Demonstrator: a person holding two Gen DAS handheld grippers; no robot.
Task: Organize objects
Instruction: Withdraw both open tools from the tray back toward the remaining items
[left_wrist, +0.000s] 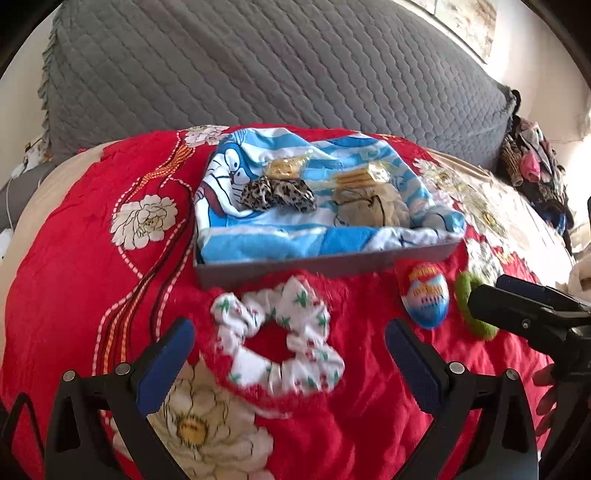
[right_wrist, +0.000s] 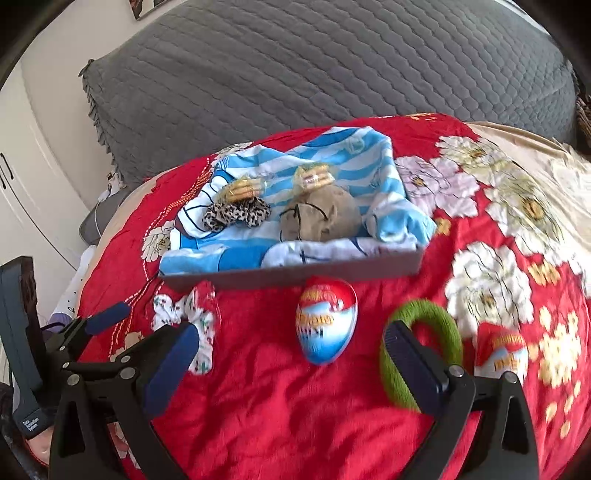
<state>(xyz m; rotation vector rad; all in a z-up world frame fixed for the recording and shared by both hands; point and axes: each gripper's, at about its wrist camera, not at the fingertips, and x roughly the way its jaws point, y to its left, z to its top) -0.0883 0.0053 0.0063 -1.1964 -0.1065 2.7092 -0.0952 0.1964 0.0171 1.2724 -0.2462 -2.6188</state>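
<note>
From the left wrist, the left claw (left_wrist: 290, 349) stands wide open with nothing in it, its two blue fingers either side of the white scrunchie (left_wrist: 279, 341) lying flat on the red bedspread (left_wrist: 74, 295), just in front of the grey tray (left_wrist: 325, 264); the tray is lined with a blue striped cloth (left_wrist: 295, 240) and already holds a leopard scrunchie (left_wrist: 279, 195) and some gold-wrapped things. I'd say the step in hand is picking up this scrunchie, so the next move calls for dropping lower and closing on one side of the soft ring (it will squash easily). From the right wrist, the right claw (right_wrist: 290, 363) is also open and empty, the foil egg (right_wrist: 327, 319) between its fingers further ahead, the green ring (right_wrist: 421, 354) touching its right finger, and a second egg (right_wrist: 502, 350) beside that, all still outside the tray
</note>
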